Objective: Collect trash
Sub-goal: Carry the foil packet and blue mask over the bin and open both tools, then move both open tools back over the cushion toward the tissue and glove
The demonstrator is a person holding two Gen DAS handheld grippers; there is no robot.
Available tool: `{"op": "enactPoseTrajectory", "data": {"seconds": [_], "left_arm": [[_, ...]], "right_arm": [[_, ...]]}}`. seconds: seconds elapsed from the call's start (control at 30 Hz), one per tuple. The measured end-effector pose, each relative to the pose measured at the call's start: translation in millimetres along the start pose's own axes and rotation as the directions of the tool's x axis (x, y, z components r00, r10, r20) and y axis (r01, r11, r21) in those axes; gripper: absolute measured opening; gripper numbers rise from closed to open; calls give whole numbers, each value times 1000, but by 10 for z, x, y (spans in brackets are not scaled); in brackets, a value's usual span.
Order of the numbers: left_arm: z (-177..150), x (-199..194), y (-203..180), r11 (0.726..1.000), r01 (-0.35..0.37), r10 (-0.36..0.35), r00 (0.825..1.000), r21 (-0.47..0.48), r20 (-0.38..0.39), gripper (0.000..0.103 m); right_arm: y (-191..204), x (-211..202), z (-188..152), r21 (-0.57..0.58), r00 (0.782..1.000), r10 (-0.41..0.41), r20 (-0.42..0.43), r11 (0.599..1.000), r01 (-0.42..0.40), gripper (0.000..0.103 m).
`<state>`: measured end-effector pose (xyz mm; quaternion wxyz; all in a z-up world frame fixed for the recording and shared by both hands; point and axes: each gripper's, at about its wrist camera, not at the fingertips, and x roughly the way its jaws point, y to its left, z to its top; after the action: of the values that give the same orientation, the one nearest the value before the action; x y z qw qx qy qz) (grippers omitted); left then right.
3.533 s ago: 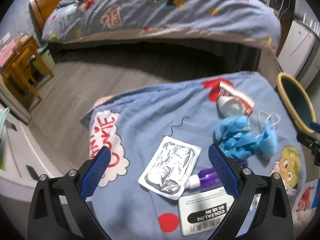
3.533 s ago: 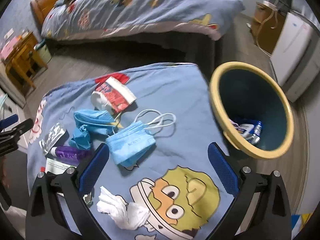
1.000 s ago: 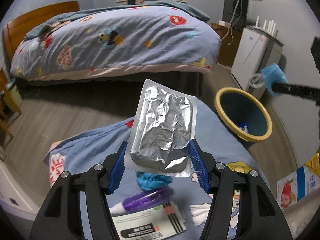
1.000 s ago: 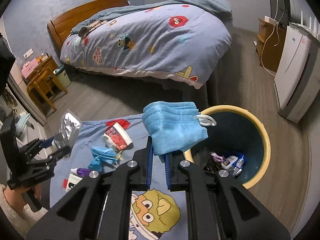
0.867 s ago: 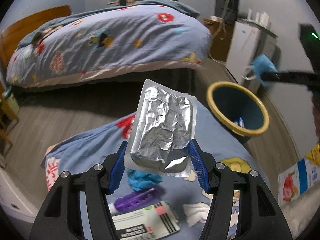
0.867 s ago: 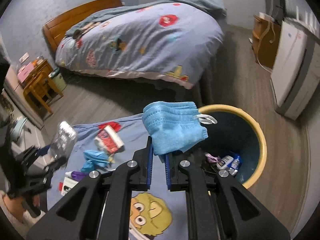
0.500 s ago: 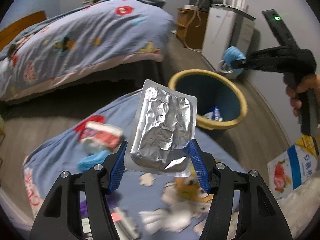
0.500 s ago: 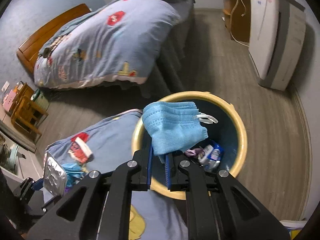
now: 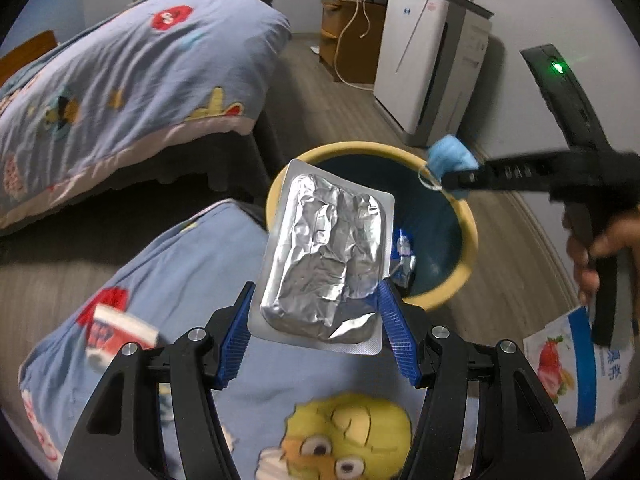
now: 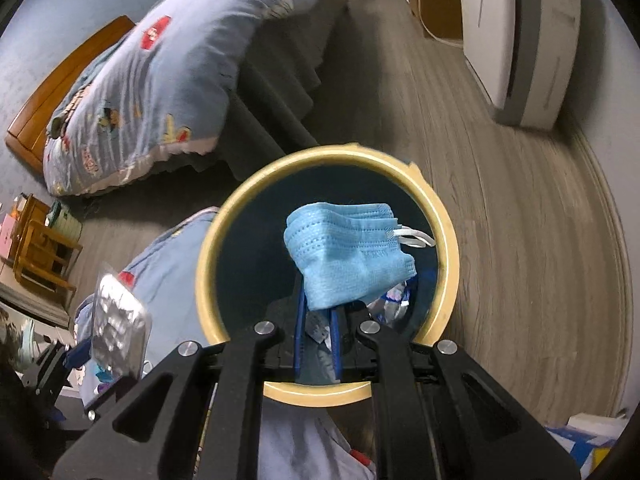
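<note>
My left gripper [image 9: 316, 312] is shut on a silver foil blister pack [image 9: 326, 256] and holds it in the air near the yellow-rimmed trash bin [image 9: 468, 216]. My right gripper [image 10: 318, 304] is shut on a blue face mask [image 10: 348, 256] and holds it directly over the bin's opening [image 10: 248, 208]. In the left wrist view the right gripper [image 9: 448, 174] reaches over the bin's far rim with the mask [image 9: 452, 158]. The foil pack also shows at the left of the right wrist view [image 10: 116, 320]. Some trash lies in the bin's bottom [image 9: 404, 256].
A blue cartoon-print cloth [image 9: 180, 280] below carries a red-and-white wrapper [image 9: 116, 332]. A bed with a blue quilt [image 9: 120, 68] stands behind. A white appliance [image 9: 432, 60] and a wooden cabinet [image 9: 352, 36] stand by the wall. A printed carton [image 9: 572, 364] lies at the right.
Both grippers have swung right toward the bin. The right gripper with the mask now hangs over the bin's opening. The left gripper with the foil pack has come closer to the bin.
</note>
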<state>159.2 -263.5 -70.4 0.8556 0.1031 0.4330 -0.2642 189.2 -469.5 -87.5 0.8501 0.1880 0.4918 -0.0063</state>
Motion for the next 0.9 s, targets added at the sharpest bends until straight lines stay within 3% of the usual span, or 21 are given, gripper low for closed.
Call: {"op": "enactPoseTrajectory", "data": {"seconds": [0.3,0.6,0.67,0.8,0.9], "left_arm": [[306,527,-58,999,-36,37,998,26,-43,62],[378,707,-96,999,-43,44,998,28,-39,62],[369,699,-86,999,-41,42,999,26,-32,66],[337,657,-75,999,-43,43,999,29,-18,73],[300,581,-53,999,-42,42,999,18,-5,79]], "right_arm": [[-76,201,21,31,999,19,-37,999,-18,10],[-122,232,39,57,998,54,-27,997,-52,11],[-117,230,42,51,998,52,-24,997,-51,13],[-129,199,48,62,999,47,-8,997,-46,41],[-115,173,54,62,999,42,2,997,-42,52]]}}
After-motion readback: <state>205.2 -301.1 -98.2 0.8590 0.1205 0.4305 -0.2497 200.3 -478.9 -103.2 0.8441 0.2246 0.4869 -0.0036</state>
